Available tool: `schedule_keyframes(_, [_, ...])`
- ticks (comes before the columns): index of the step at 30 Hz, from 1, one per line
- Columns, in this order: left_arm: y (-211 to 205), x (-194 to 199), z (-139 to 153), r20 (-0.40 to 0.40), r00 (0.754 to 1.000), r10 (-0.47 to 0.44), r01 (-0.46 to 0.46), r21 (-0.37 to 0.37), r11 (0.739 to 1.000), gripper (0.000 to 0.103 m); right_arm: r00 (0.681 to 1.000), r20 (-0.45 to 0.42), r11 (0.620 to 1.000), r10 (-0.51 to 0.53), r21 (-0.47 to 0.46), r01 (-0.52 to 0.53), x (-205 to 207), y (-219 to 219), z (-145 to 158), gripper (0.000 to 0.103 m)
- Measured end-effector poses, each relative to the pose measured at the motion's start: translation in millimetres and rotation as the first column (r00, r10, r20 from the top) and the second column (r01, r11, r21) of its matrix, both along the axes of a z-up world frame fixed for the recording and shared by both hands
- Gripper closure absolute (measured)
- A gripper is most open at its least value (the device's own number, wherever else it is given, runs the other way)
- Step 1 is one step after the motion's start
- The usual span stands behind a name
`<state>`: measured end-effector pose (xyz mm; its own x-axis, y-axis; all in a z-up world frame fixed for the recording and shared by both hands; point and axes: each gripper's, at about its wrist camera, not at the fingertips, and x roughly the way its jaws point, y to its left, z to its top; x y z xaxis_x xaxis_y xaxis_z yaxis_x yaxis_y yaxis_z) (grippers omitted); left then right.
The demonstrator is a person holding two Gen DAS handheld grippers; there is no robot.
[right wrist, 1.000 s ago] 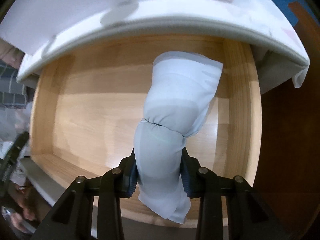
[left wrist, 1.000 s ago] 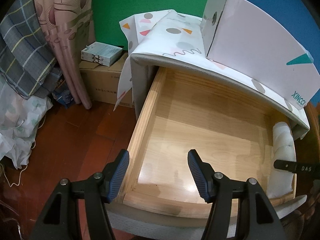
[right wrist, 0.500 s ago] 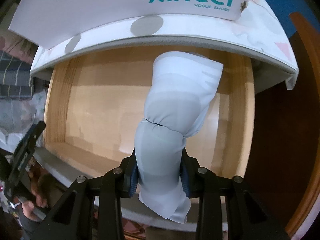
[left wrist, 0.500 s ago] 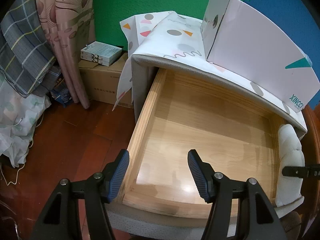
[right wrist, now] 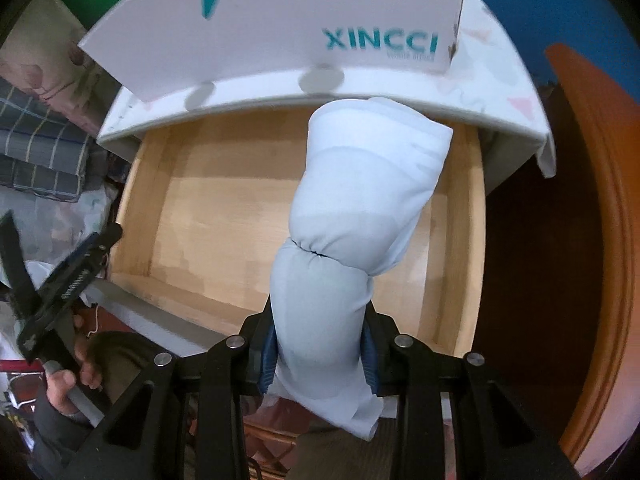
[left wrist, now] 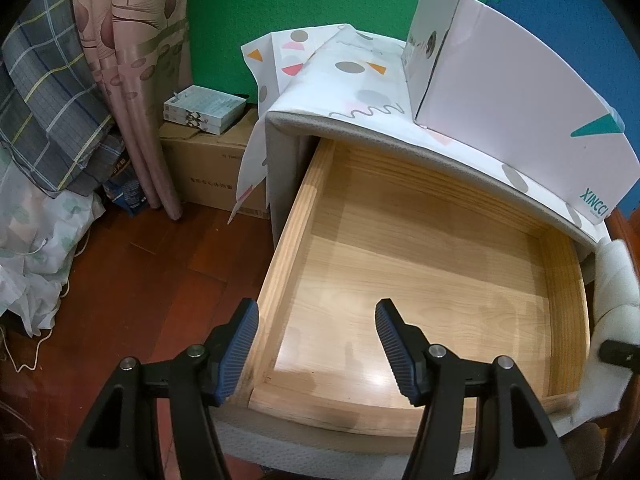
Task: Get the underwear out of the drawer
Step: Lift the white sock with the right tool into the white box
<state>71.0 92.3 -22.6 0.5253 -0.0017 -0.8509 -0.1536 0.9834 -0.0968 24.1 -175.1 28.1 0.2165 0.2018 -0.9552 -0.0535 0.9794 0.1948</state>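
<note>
The wooden drawer (left wrist: 420, 280) stands pulled out and bare, so lifting is unobstructed. The right tool (right wrist: 320, 354) clamps the rolled pale underwear (right wrist: 360, 208) above it; the left tool (left wrist: 316, 344) waits half-open, empty.

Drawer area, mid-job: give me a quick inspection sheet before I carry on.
Surface: wooden drawer pulled open, floor bare.
Job's things: pale rolled underwear hanging above the drawer.
Clutter: white shoe box on the patterned cabinet top.
Grippers: right gripper shut on the underwear; left gripper open, holding nothing.
Cables: thin white cord on the floor.
Surroundings: curtain, cardboard box, plaid fabric.
</note>
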Motion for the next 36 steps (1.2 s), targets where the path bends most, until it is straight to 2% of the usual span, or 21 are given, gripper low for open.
schedule_keyframes(13, [-6.0, -0.1, 0.8, 0.006, 1.0, -0.021, 0.02, 0.042, 0.999, 0.041, 0.99, 0.139, 1.0, -0.007, 0.02, 0.004, -3.2, -2.7, 63.6, 0.072])
schedule_keyframes(23, [-8.3, -1.5, 1.5, 0.011, 0.999, -0.03, 0.029, 0.058, 0.998, 0.041, 0.968, 0.25, 0.999, -0.028, 0.028, 0.021, 10.5, -10.1, 119.9, 0.072])
schedule_keyframes(36, [-9.5, -3.0, 2.8, 0.011, 0.999, -0.033, 0.033, 0.058, 0.998, 0.041, 0.931, 0.365, 0.999, -0.024, -0.027, 0.036, 65.0, -6.6, 184.4, 0.072])
